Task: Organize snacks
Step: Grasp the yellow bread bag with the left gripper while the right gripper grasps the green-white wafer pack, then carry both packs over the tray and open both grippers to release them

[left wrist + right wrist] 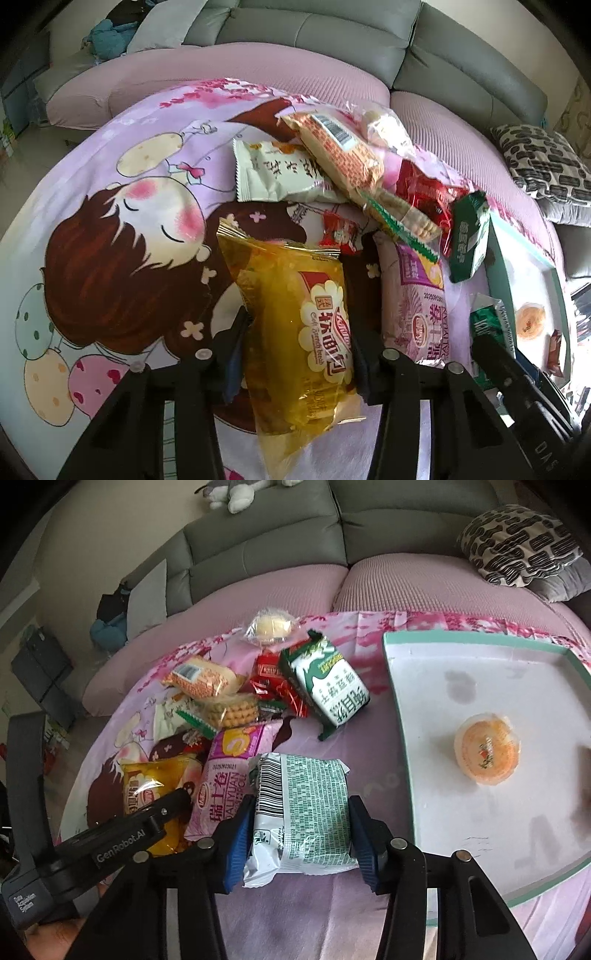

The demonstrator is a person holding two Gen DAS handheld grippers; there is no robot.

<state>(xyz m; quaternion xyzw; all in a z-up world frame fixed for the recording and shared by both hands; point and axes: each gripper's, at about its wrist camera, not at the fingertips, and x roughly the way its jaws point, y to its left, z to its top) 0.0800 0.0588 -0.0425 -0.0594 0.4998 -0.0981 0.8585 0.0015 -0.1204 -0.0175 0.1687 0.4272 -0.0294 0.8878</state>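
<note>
Left wrist view: the left gripper (299, 354) is clamped on a yellow soft-bread packet (295, 332) above the cartoon-print blanket (110, 229). Right wrist view: the right gripper (301, 830) is clamped on a green-and-white packet (303, 812), just left of the teal-rimmed tray (399, 716), which holds an orange jelly cup (487, 753). Beyond lie a pink Swiss-roll packet (229, 771), biscuits (232, 709) and a green milk-candy bag (328, 686), piled together before the sofa (295, 535).
</note>
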